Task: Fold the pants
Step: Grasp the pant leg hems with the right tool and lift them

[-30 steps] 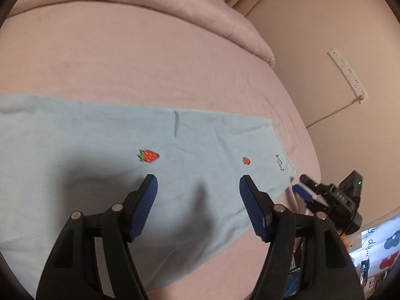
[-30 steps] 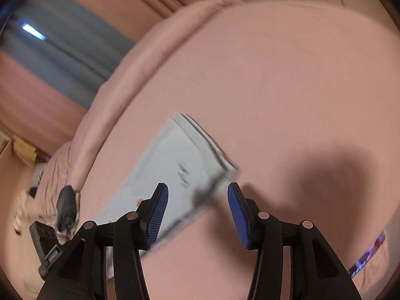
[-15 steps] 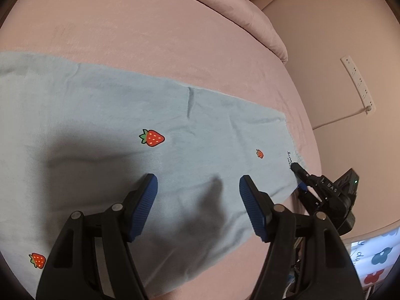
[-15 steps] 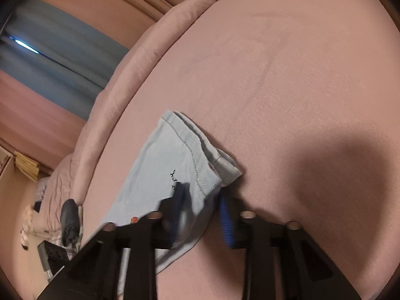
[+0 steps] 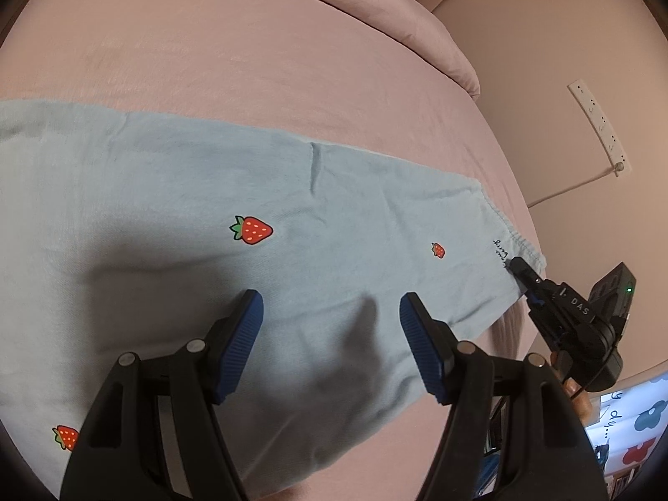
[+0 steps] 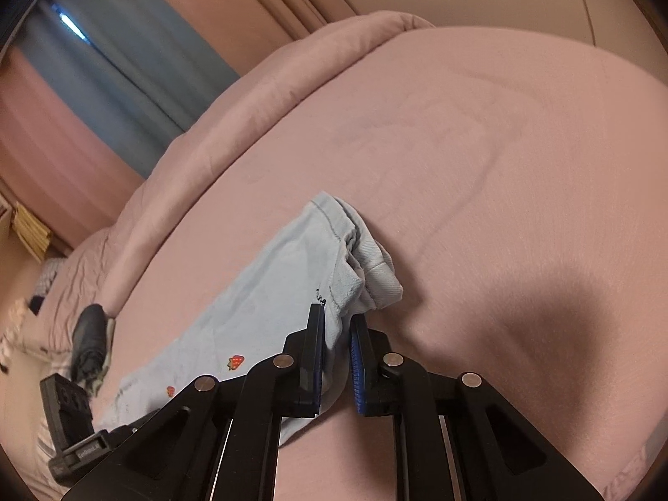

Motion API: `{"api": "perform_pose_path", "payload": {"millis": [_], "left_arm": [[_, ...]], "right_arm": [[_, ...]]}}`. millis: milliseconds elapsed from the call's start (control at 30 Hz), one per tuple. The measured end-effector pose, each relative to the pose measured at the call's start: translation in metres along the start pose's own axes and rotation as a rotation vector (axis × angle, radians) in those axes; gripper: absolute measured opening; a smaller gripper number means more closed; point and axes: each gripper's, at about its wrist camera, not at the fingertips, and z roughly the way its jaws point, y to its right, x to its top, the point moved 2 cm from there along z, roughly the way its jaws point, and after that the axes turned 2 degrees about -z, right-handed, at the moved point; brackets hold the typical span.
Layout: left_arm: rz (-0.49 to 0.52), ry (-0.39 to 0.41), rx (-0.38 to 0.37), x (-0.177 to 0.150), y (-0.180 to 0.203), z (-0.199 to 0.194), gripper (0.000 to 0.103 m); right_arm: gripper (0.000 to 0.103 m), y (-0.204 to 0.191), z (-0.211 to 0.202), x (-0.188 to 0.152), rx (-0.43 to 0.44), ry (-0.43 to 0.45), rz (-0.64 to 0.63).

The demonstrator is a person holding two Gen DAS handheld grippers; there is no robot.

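Pants (image 5: 292,225) flat on pink bed (image 5: 250,62). Right gripper (image 6: 336,334) clamped on hem corner (image 6: 375,271) (cloth bunched between pads). Left gripper (image 5: 330,321) spread wide, hovering mid-leg. Advice: keep pinch firm, lift hem, carry toward waistband, edges aligned.

A wide bed covered in a smooth dusty-pink sheet (image 5: 292,75) carries light-blue cotton pants printed with small red strawberries (image 5: 175,192), spread flat lengthwise across it. A rolled pink duvet (image 5: 401,21) lies along the far edge.
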Motion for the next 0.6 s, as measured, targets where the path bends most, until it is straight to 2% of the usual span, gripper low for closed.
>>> {"api": "perform_pose_path", "payload": {"millis": [67, 133, 600], "left_arm": [[0.002, 0.001, 0.003, 0.000, 0.000, 0.001, 0.068], [0.004, 0.003, 0.006, 0.000, 0.001, 0.001, 0.068], [0.001, 0.002, 0.003, 0.000, 0.000, 0.001, 0.068]], "right_arm": [[0.015, -0.003, -0.002, 0.000, -0.002, 0.005, -0.019], [0.015, -0.006, -0.004, 0.000, -0.026, 0.047, -0.004], [0.015, -0.036, -0.020, 0.002, -0.009, 0.084, -0.107]]}}
